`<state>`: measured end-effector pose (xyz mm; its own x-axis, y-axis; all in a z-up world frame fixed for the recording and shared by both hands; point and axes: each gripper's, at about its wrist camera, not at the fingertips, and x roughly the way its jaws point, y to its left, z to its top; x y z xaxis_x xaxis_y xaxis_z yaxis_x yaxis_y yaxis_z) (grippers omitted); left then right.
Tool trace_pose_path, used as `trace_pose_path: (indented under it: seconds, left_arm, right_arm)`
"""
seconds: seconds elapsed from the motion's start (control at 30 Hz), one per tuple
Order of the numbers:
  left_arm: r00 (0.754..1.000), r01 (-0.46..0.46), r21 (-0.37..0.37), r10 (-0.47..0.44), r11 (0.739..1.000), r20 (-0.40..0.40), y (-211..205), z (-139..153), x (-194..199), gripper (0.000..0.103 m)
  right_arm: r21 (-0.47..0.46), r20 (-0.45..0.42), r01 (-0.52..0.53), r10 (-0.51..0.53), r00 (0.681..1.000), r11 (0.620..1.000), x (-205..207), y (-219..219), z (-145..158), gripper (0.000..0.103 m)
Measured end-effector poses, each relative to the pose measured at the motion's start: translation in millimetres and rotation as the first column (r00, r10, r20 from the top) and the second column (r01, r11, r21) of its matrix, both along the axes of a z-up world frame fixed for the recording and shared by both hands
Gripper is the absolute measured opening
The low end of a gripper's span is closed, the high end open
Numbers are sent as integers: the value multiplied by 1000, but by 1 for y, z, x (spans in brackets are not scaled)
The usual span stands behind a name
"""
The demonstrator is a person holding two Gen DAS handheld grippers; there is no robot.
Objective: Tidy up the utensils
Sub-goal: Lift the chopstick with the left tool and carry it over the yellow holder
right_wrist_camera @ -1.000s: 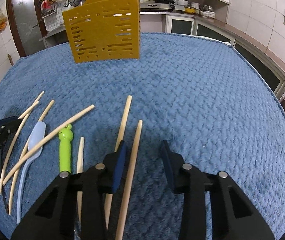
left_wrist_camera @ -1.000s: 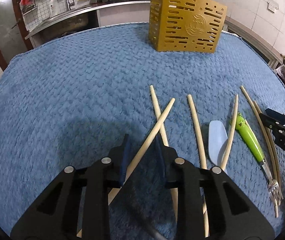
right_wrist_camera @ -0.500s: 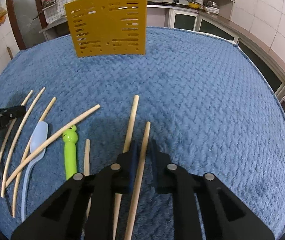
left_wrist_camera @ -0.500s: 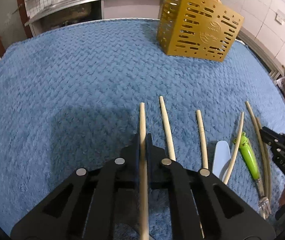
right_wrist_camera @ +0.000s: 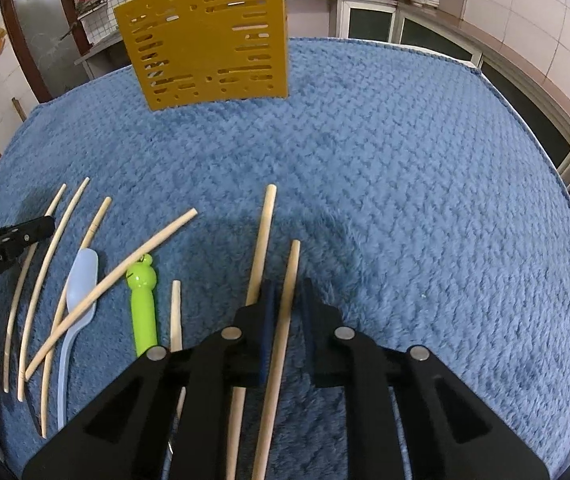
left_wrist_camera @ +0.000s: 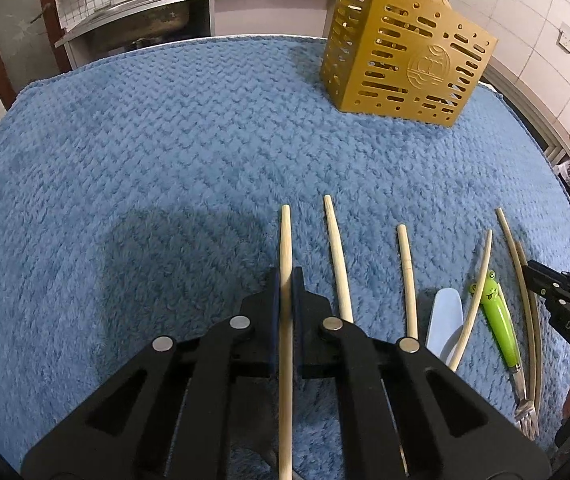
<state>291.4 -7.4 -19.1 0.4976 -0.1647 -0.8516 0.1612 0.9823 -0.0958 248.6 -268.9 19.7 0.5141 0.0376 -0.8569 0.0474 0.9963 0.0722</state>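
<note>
The left gripper (left_wrist_camera: 285, 280) has its fingers (left_wrist_camera: 272, 292) pressed on a pale wooden chopstick (left_wrist_camera: 286, 240), which runs straight between the pads and sticks out ahead of them over the blue towel (left_wrist_camera: 165, 160) that covers the counter. The fingers have just been closing, with this stick between them.

The right gripper (right_wrist_camera: 287, 292) has also just been closing. A second chopstick (right_wrist_camera: 291, 272) lies between its fingers (right_wrist_camera: 267, 304), against the left pad; a small gap shows beside the right pad, so a firm grip cannot be confirmed from this view.

Between the two grippers the other utensils lie loose on the towel near the counter's near edge: more chopsticks (right_wrist_camera: 113, 284), some straight and some bowed, a light blue spoon (right_wrist_camera: 81, 280) with one stick lying across it, and a green frog-handled fork (left_wrist_camera: 497, 312) whose metal tines (left_wrist_camera: 525, 420) point toward the near edge. One long chopstick (right_wrist_camera: 261, 240) lies just left of the right gripper's fingers.

The yellow slotted utensil holder (left_wrist_camera: 401, 56) stands upright near the far edge of the counter, well apart from the utensils. Beyond it are a kitchen sink (left_wrist_camera: 145, 20) and tiled walls.
</note>
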Motion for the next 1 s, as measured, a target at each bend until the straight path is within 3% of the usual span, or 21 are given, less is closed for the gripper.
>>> trace_pose_path:
  seconds: [0.13,0.53,1.0]
  left_arm:
    - [1000,-4,-8,4,1000,22,2,5,-6,4]
    - [985,24,-128,-2,991,172,11,61,-28,4]
    - [946,82,-134,-35,988,321,-9,117,-34,4]
  right_arm:
    - [45,16,10,-11,1000,999,-2,-7,2,7]
    - [122,223,-20,-8,975,992,-21,-12,51,6]
    - [184,401,-77,-3,916,980,-12,-21,104,6]
